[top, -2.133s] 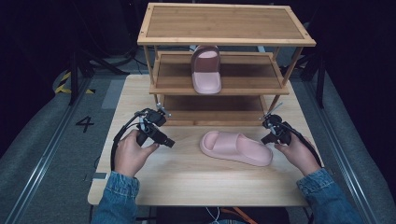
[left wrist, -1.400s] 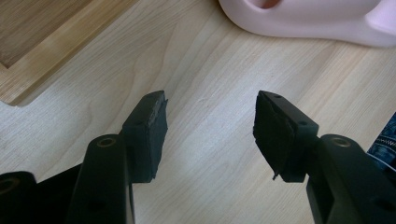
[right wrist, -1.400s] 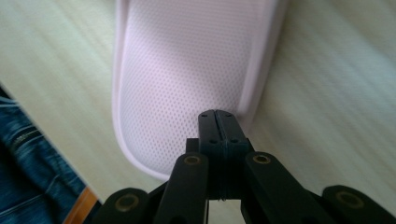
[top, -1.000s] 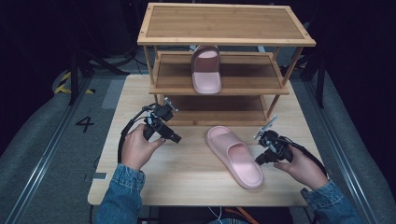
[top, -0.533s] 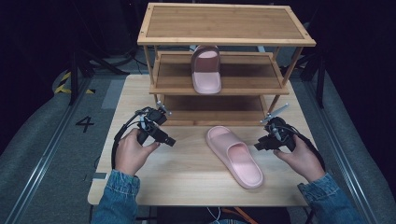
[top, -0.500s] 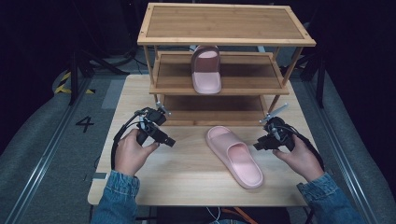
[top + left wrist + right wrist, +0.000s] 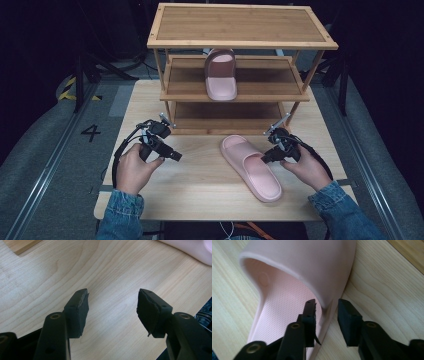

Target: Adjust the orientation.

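**One slipper shelved, one to go**

So one pink slipper already sits on the middle shelf of the wooden rack. Its mate lies on the table just in front of the rack (angled, toe toward it). The right gripper straddles the slipper's side edge under the strap, jaws just been closing, not pinching yet. The left gripper hangs open over bare wood. Grab, lift and shelving all remain, I'd say.
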Tool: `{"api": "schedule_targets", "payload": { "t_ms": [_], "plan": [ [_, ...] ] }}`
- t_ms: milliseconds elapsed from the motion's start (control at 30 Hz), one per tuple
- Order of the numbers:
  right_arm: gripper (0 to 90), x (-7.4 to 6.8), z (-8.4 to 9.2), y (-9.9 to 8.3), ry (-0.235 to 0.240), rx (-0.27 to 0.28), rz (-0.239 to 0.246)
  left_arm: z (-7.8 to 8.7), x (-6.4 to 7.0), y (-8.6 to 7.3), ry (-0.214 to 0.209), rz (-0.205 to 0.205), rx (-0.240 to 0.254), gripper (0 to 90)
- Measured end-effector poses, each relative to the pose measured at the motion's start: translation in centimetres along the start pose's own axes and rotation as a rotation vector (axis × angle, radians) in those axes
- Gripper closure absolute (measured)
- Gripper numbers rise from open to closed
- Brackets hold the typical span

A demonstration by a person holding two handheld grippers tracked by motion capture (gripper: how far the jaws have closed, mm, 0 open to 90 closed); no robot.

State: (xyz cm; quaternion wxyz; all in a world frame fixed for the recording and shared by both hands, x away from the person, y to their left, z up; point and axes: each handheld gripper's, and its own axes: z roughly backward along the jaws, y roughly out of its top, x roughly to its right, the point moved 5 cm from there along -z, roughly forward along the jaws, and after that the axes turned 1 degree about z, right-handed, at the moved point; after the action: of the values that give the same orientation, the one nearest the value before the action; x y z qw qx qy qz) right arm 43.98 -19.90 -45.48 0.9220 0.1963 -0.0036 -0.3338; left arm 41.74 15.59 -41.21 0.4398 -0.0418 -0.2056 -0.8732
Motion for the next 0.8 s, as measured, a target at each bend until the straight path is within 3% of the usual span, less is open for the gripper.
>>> {"api": "schedule_targets", "payload": {
  "t_ms": [133,467,800],
  "plan": [
    [76.8,-0.1,-0.7,0.0,0.0,-0.018,-0.001,0.0,0.0,-0.1,0.004,0.005,0.0,43.1],
    [83.6,0.2,-0.6,0.0,-0.038,-0.014,-0.036,-0.2,0.1,0.2,0.002,-0.003,-0.003,43.7],
    [84.8,-0.1,0.5,0.0,-0.04,-0.007,-0.039,0.0,0.0,0.4,-0.004,0.0,-0.001,44.0]
  ]
}}
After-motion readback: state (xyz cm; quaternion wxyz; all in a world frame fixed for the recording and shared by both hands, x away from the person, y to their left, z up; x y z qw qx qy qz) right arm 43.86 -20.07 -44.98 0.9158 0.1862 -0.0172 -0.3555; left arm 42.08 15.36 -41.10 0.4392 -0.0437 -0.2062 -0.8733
